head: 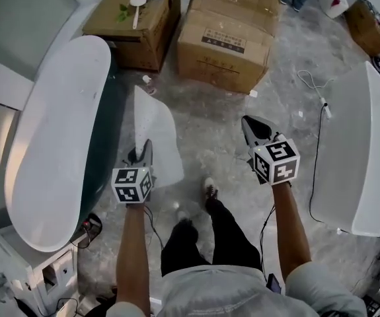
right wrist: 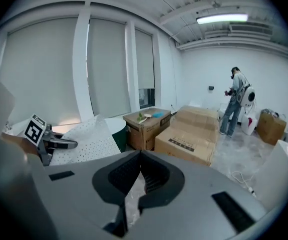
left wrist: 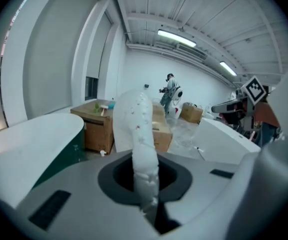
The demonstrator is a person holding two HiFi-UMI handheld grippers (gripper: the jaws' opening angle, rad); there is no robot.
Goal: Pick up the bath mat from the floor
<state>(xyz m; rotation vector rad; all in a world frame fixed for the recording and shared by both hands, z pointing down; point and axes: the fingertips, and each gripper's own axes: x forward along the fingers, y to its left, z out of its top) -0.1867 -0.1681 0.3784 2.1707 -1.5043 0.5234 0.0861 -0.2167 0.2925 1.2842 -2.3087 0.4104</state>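
Note:
The white perforated bath mat (head: 155, 132) hangs off the floor from my left gripper (head: 143, 146), which is shut on its edge. In the left gripper view the mat (left wrist: 137, 134) runs as a folded white strip up out of the closed jaws (left wrist: 146, 194). The right gripper view shows the mat (right wrist: 86, 139) spread out beside the left gripper (right wrist: 58, 143). My right gripper (head: 248, 123) is held up at about the same height, well right of the mat. Its jaw tips (right wrist: 140, 154) meet and I see nothing held between them.
A white bathtub (head: 57, 137) stands at the left and another white tub (head: 365, 157) at the right. Cardboard boxes (head: 226, 35) sit ahead on the grey floor. A white cable (head: 318, 111) lies on the floor. A person (right wrist: 236, 101) stands far back.

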